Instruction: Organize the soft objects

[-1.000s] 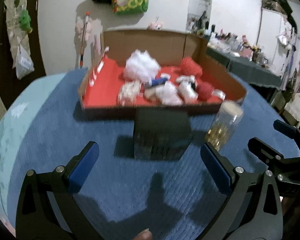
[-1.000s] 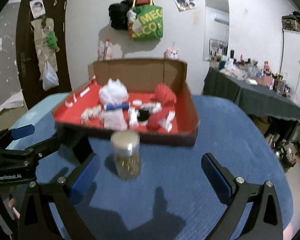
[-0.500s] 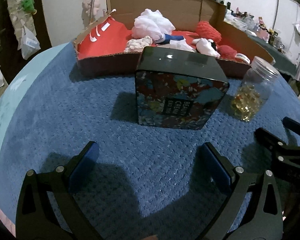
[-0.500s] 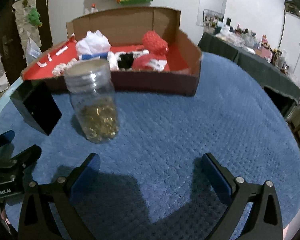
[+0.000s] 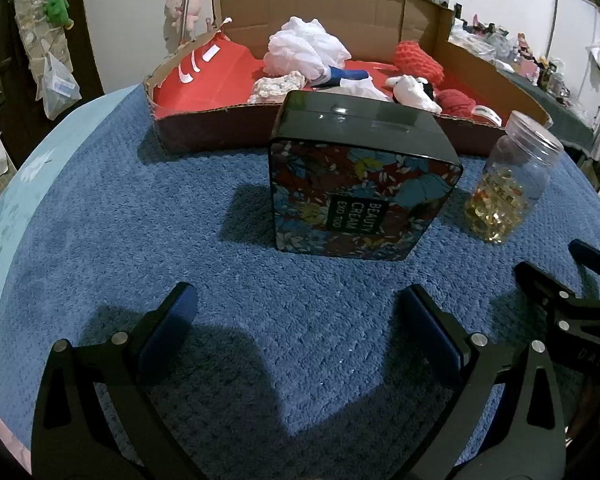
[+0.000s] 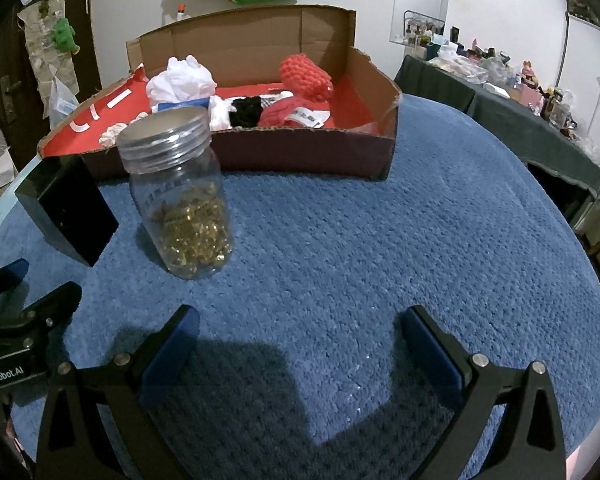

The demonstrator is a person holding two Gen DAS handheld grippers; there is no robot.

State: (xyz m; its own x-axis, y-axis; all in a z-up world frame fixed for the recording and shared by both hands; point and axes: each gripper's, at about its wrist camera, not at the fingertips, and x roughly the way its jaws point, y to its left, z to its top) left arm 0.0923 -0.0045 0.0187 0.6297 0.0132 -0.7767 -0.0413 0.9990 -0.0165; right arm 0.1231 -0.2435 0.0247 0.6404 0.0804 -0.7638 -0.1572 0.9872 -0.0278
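Soft objects (image 5: 308, 46) all sit in the cardboard box (image 5: 204, 132), beyond both tongs, behind tin (image 5: 360, 184) and jar (image 6: 180, 196). Left tongs (image 5: 296, 320) and right tongs (image 6: 300, 332) gape wide, empty, low over the tabletop (image 6: 420, 260). Fits sorting pending or finished; can't tell which.

The floral tin (image 5: 360, 184) reads "BEAUTY CREAM EXO TOO" on its black label; left of the glass jar (image 6: 178, 196), the left gripper (image 6: 16, 320) body says "GenRobot.AI".

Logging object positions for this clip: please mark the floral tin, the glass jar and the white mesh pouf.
floral tin (image 5: 360, 196), left wrist view, printed front face.
glass jar (image 6: 180, 208), right wrist view, glass body.
white mesh pouf (image 5: 306, 48), left wrist view, its middle.
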